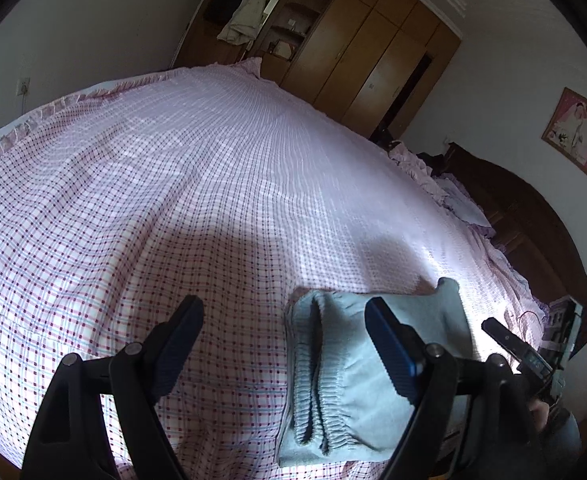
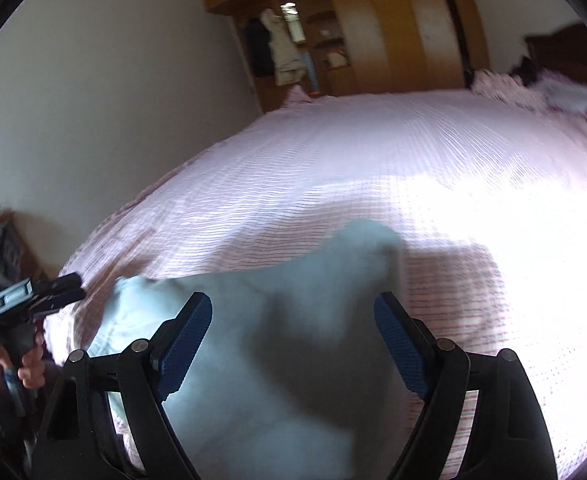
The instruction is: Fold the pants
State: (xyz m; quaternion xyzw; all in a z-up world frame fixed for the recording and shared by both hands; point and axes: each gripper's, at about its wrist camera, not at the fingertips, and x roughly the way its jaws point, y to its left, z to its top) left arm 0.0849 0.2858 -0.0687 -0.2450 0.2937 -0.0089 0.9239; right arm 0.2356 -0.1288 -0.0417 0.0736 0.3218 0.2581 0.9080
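Pale grey-blue cotton pants [image 1: 357,376] lie folded into a compact bundle at the lower right of the left wrist view, on a bed covered by a pink and white checked sheet [image 1: 197,184]. The elastic waistband [image 1: 313,392] faces the camera, its gathered layers stacked side by side. The left gripper [image 1: 283,320] fills the bottom of this frame with its two fingers spread wide apart and nothing between them; one finger stands over bare sheet at lower centre, the other [image 1: 389,344] crosses in front of the pants. Whether that finger touches the cloth cannot be told.

In the right wrist view, which is blurred, the pants [image 2: 293,320] spread across the lower centre of the frame. The right gripper [image 2: 293,312] also has its fingers wide apart, holding nothing, with the garment showing between and beyond them. At the lower left edge a hand grips the handle of the other gripper [image 2: 33,292].

A wooden wardrobe [image 1: 373,48] stands in the upper centre of the left wrist view, with a light jacket [image 1: 249,8] hanging beside it. A framed portrait [image 1: 577,132] hangs on the wall at the upper right, above a dark wooden headboard [image 1: 525,208].
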